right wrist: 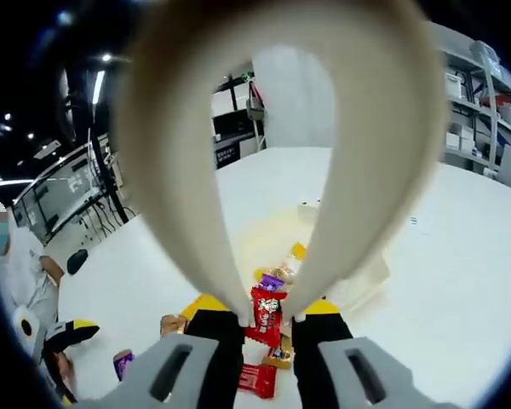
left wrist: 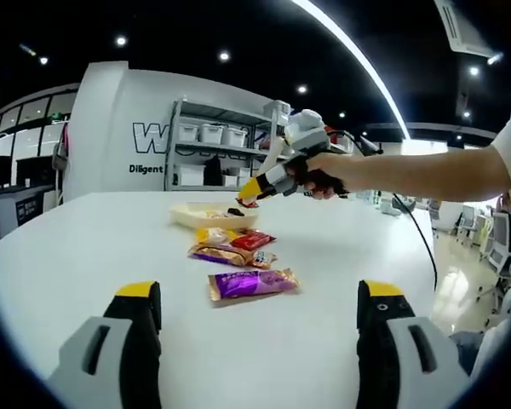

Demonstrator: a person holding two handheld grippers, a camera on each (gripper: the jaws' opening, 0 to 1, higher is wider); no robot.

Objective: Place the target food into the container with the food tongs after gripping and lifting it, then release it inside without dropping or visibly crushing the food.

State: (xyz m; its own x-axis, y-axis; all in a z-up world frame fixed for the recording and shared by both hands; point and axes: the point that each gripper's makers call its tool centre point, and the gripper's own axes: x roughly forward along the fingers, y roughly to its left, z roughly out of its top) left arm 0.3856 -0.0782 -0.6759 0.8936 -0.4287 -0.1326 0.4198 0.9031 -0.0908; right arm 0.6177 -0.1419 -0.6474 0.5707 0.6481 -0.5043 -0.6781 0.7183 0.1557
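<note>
White table (left wrist: 60,264) in an open office: the right gripper (left wrist: 254,189), its jaws pressed on the cream food tongs (right wrist: 264,128), is held on an outstretched arm above the shallow container (left wrist: 213,216) toward the far edge. A red snack packet (right wrist: 266,313) is pinched between the tong tips over the container; pressure is best kept light and the tips lowered before release. The left gripper (left wrist: 260,311) is held low with jaws spread at the near edge, short of the loose packets (left wrist: 251,283).

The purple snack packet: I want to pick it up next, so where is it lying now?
In the left gripper view the purple snack packet lies flat on the white table, nearest the camera, just in front of the other wrapped snacks and the shallow container.
</note>
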